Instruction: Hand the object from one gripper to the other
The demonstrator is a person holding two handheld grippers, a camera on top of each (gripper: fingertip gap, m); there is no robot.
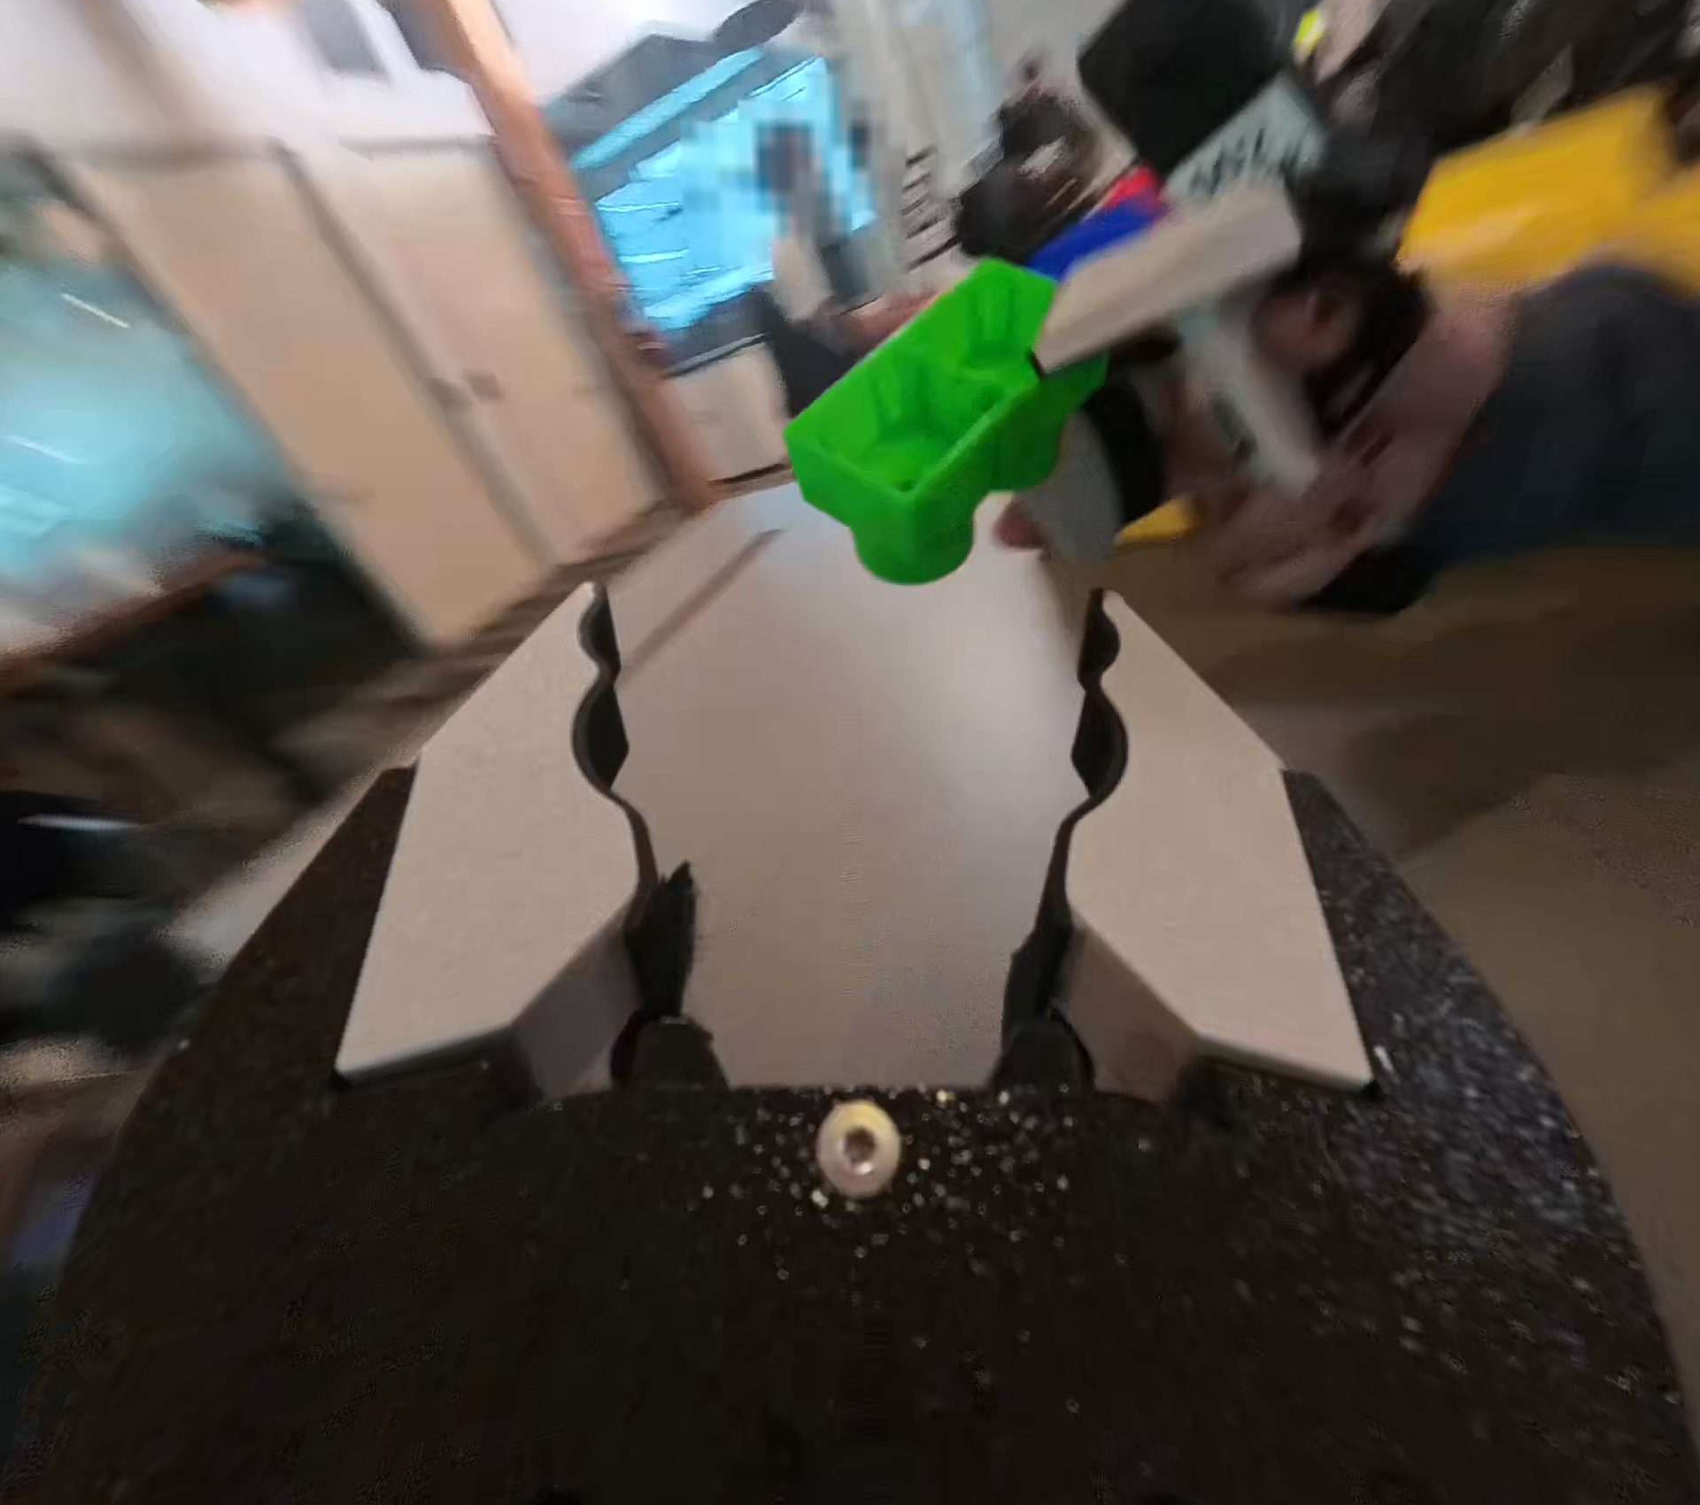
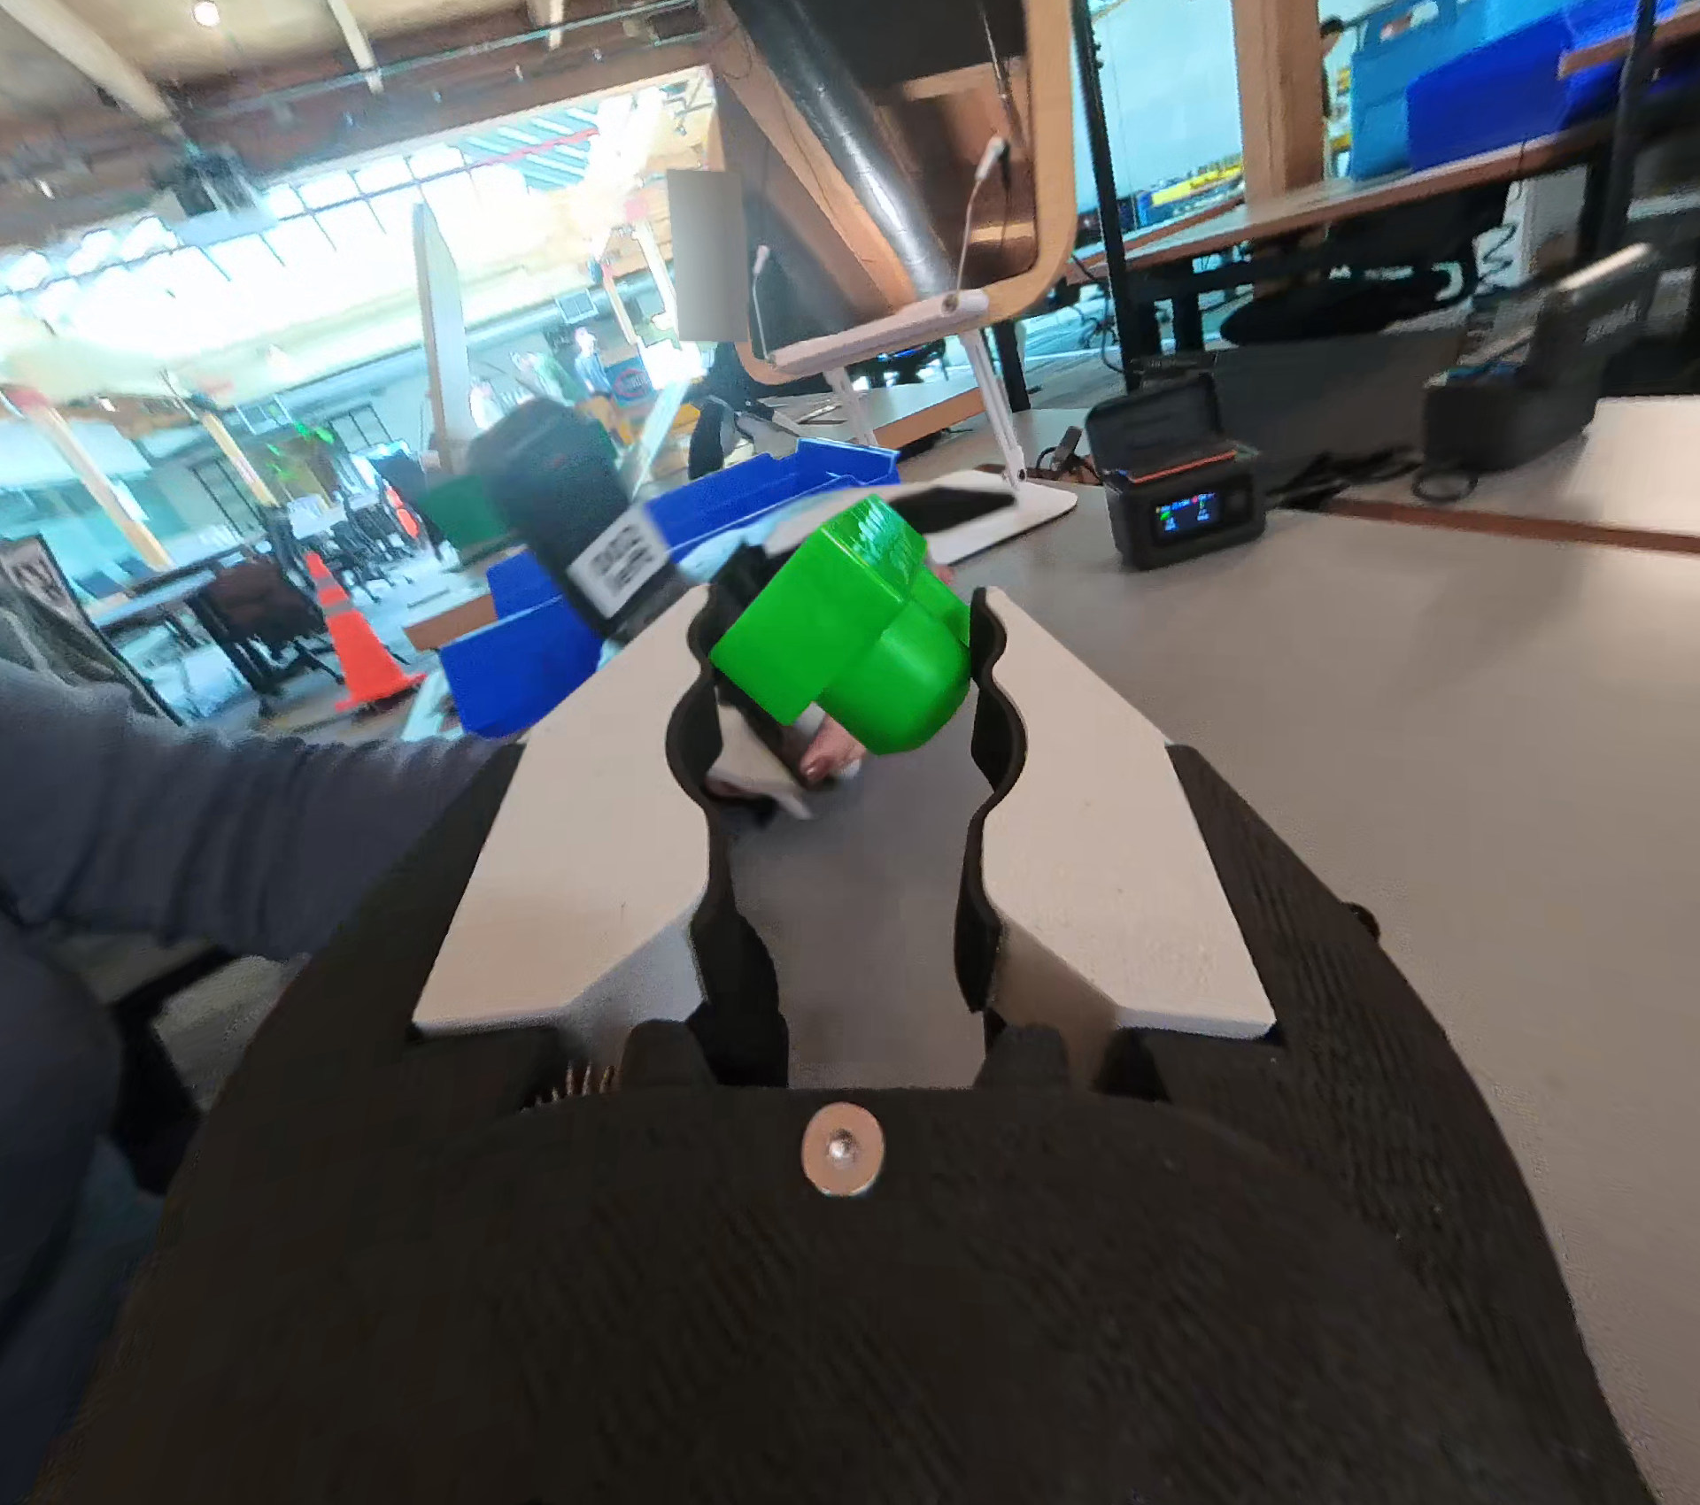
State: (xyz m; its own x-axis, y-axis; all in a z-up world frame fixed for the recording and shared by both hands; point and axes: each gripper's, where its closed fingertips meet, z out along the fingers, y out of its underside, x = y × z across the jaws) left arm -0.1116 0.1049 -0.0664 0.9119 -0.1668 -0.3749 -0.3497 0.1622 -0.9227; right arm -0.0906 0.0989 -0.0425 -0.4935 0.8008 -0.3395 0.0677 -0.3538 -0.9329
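The green block [image 1: 929,440] is held in the air above the surface [image 2: 1334,725], clamped at one end by the right tongs [image 2: 842,647] so its free end is offered to the left tongs [image 1: 846,615], spread wide and empty just short of it.

Left gripper [image 1: 846,615] agape; right gripper [image 2: 842,615] clamped

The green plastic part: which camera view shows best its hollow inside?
The left wrist view. There the green plastic part turns its open side to the camera, so the inner cavities show, and the right gripper pinches its far end. The right wrist view shows only its closed, smooth outer surface between that gripper's fingertips.
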